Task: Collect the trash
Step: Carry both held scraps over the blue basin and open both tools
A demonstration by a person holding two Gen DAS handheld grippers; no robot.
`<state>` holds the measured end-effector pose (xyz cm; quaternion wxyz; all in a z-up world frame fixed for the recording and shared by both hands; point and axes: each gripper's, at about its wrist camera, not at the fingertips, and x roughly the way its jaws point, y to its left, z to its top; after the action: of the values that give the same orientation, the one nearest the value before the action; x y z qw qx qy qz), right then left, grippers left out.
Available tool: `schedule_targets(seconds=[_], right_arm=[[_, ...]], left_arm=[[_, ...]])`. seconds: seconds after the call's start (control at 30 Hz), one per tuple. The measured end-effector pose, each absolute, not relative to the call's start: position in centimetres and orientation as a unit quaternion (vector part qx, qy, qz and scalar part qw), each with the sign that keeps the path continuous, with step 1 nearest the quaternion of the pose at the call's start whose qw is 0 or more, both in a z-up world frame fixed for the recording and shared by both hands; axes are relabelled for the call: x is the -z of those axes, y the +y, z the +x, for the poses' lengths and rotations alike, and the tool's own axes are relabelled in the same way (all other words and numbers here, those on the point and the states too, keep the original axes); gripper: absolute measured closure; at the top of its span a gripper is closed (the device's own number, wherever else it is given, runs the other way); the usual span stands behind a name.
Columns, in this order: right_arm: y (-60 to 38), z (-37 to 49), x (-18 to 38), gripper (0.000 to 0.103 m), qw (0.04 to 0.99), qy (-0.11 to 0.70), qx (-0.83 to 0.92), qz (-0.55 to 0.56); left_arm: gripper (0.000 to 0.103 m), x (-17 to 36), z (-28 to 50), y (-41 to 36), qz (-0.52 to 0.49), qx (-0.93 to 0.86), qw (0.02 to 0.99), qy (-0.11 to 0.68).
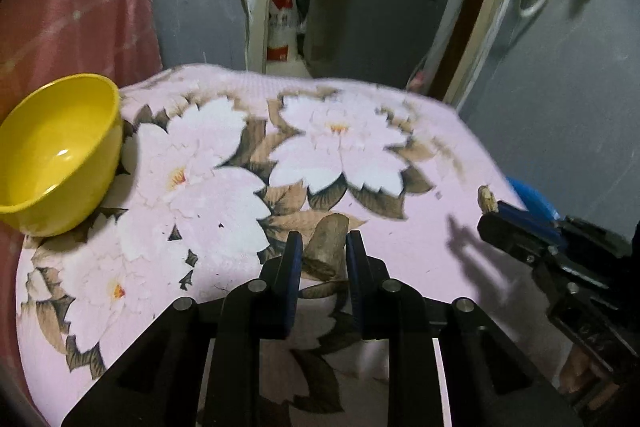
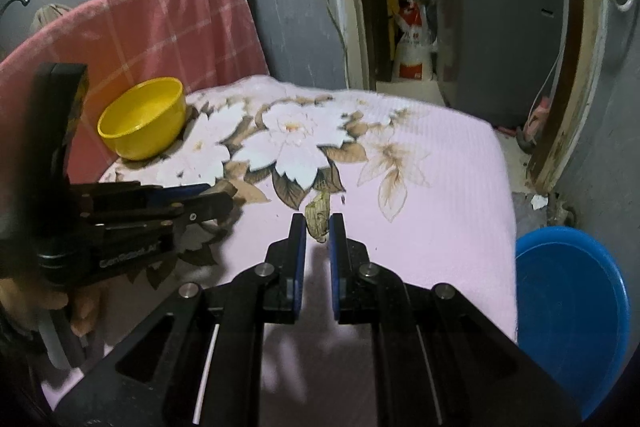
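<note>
A brown crumpled scrap (image 1: 327, 251) sits between the blue pads of my left gripper (image 1: 324, 238), which is shut on it just above the pink flowered cloth (image 1: 400, 247). In the right wrist view my right gripper (image 2: 318, 223) is shut on a second small brown scrap (image 2: 317, 213), also low over the cloth. That scrap (image 1: 487, 198) sticks out of the right gripper's tip (image 1: 491, 217) at the right edge of the left wrist view. The left gripper (image 2: 226, 193) reaches in from the left of the right wrist view.
A yellow bowl (image 1: 60, 155) (image 2: 142, 119) stands at the cloth's far left corner against a pink towel (image 2: 160, 23). A blue basin (image 2: 572, 311) sits on the floor past the cloth's right edge. Behind are a doorway and a grey cabinet (image 1: 376, 3).
</note>
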<state>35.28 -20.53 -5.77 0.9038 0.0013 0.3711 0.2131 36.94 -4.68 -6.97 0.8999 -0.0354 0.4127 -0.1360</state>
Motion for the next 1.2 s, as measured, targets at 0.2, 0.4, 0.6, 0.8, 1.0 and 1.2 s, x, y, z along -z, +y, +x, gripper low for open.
schedule_targets(seconds=[0.2,0.4,0.6,0.8,1.0,1.2], right_arm=[[-21.0,33.5,3.0,0.085,0.926,0.315,-0.206,-0.001],[-22.2,31.4,-0.1,0.085,0.948,0.254,-0.194,0.008],[-24.4,28.8,-3.1,0.085,0.967,0.190,-0.169,0.016],[-27.2,26.0,-5.2,0.084,0.981,0.135,-0.137,0.023],[-30.7,23.9,-6.5,0.084,0.988,0.106,-0.107,0.031],[-34.1,22.9,-6.4,0.084,0.991,0.105,-0.078,0.039]], left_arm=[[0.085,3.2,34.5,-4.4,-0.071,0.135,0.926,0.346],[0.085,-0.8,32.6,-6.0,-0.070,0.144,0.948,0.275],[0.085,-3.7,30.2,-8.2,-0.066,0.165,0.960,0.214],[0.085,-6.0,28.2,-11.1,-0.052,0.200,0.965,0.162],[0.085,-7.1,27.7,-14.3,-0.044,0.230,0.961,0.149],[0.085,-6.8,27.5,-18.3,-0.031,0.257,0.953,0.156]])
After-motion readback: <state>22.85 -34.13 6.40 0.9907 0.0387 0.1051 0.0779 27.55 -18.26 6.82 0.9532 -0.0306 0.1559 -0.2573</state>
